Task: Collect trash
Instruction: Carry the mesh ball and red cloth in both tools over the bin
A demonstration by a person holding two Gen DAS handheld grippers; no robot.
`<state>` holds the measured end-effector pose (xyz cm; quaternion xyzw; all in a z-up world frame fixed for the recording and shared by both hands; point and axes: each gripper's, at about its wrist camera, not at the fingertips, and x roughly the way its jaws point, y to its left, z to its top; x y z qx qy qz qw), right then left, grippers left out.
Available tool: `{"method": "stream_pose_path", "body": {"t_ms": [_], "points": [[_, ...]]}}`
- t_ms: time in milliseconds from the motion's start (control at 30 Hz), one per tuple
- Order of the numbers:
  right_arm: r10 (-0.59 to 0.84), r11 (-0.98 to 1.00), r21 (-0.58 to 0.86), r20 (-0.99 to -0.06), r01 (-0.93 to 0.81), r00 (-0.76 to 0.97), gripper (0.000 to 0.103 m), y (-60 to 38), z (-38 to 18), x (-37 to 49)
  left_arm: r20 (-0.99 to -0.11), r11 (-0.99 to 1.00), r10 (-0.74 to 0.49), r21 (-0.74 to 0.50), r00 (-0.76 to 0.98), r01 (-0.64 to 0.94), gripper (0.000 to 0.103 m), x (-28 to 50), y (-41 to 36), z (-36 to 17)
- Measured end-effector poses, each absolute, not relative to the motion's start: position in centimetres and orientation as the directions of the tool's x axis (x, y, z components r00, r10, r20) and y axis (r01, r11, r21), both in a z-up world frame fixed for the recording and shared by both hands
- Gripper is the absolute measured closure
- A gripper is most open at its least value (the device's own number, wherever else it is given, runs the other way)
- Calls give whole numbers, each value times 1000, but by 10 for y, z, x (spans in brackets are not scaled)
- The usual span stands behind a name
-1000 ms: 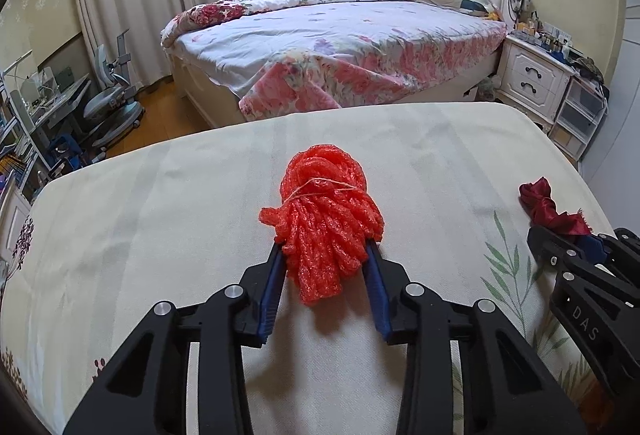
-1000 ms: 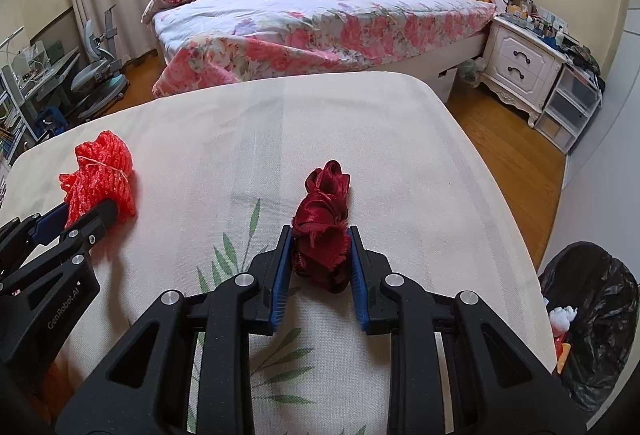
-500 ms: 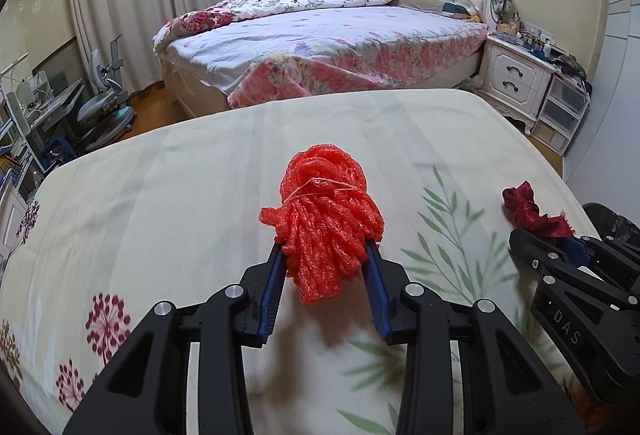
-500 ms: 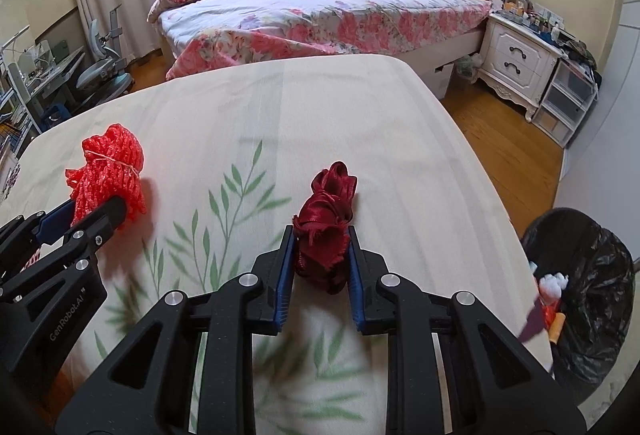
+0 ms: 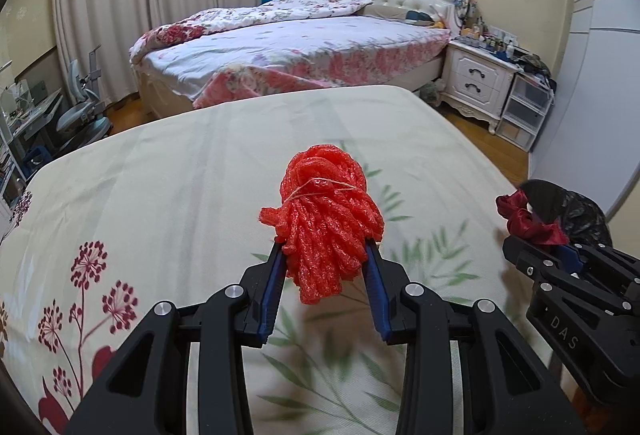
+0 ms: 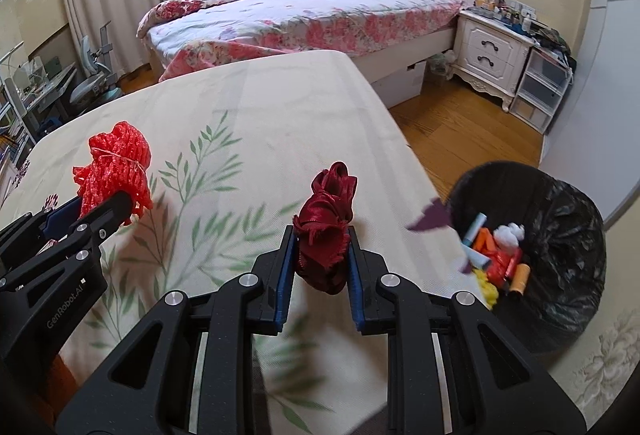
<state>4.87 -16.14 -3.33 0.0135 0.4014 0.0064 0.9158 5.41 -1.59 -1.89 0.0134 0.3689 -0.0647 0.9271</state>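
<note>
Gripping a bundle of bright red foam netting (image 5: pixel 326 219), the left gripper (image 5: pixel 325 259) has its blue-padded jaws pressed against both sides of the bundle, which is tied round its upper part with a thin string and held above the cream cloth (image 5: pixel 180 195) that covers the desk; the cloth is printed with green leaves and dark red flowers; the right gripper (image 6: pixel 322 251) has its jaws closed tight on a crumpled dark red satin ribbon (image 6: pixel 330 219), which stands up between the pads over the cloth near the desk's right edge; in the right wrist view the left gripper and its netting show at the far left; just beyond the desk's right edge a bin lined with a black bag (image 6: pixel 560 235) stands on the floor, holding coloured scraps (image 6: pixel 496 251); behind the desk are a bed (image 5: pixel 300 55) with a floral quilt and a white nightstand (image 5: pixel 476 83).
</note>
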Motion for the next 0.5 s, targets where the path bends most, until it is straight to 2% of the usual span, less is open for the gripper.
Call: {"method": "stream_pose_path", "body": {"t_ms": [500], "points": [[-127,974,52,-685,221,717,80,-262,-22,6,-633,950,-257,-26,730,312,65,35,-98,-5]]}}
